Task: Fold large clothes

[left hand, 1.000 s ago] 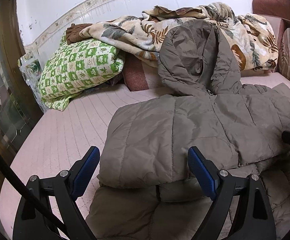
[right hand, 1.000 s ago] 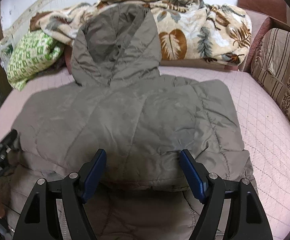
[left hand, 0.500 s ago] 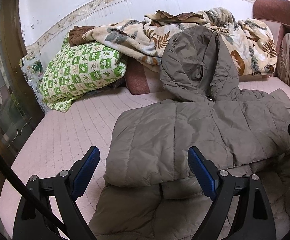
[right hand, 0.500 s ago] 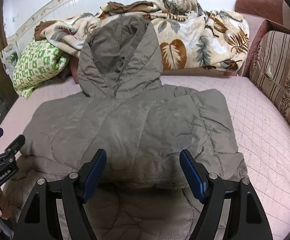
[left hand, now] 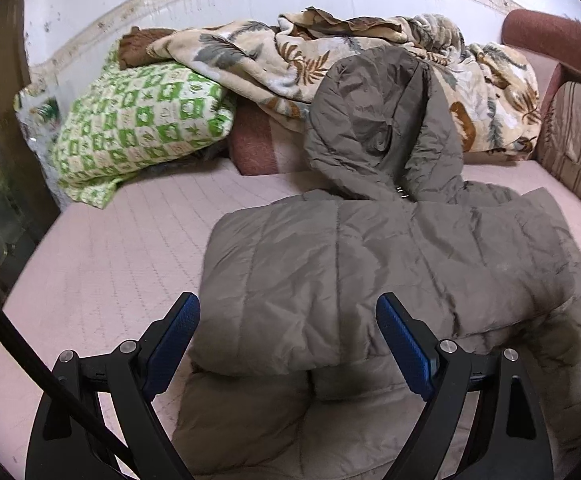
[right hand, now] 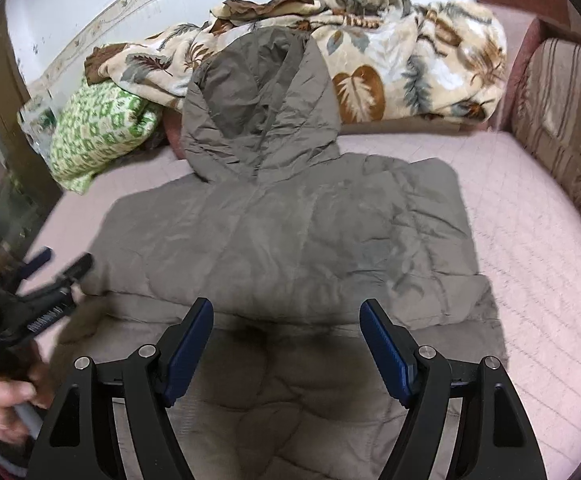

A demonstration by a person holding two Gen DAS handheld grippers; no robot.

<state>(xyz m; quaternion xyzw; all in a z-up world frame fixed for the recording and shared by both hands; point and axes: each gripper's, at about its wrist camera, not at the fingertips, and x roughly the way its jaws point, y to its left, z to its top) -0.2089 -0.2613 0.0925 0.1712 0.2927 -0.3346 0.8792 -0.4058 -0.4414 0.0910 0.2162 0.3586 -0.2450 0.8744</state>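
Left wrist view: the left tool (left hand: 288, 334) fills the bottom of the frame, its two blue-padded fingers (left hand: 172, 344) spread wide with nothing gripped, above the near edge of a grey-brown puffer jacket (left hand: 370, 272). The jacket lies folded across the pink quilted bed (left hand: 110, 248), filling the centre and lower right, one padded layer doubled over another. Its hood (left hand: 378, 124) rests against a leaf-print blanket (left hand: 298, 52) heaped along the top. A green and cream checked pillow (left hand: 138, 120) sits at upper left, and a striped cushion (left hand: 570, 140) at the right edge.

Right wrist view: the right tool (right hand: 286, 336) is likewise open and empty at the bottom centre, over the jacket's lower folded edge. At lower left, blurred, the left tool is seen, gripped by a hand (right hand: 6, 404), just beside the jacket's left edge.
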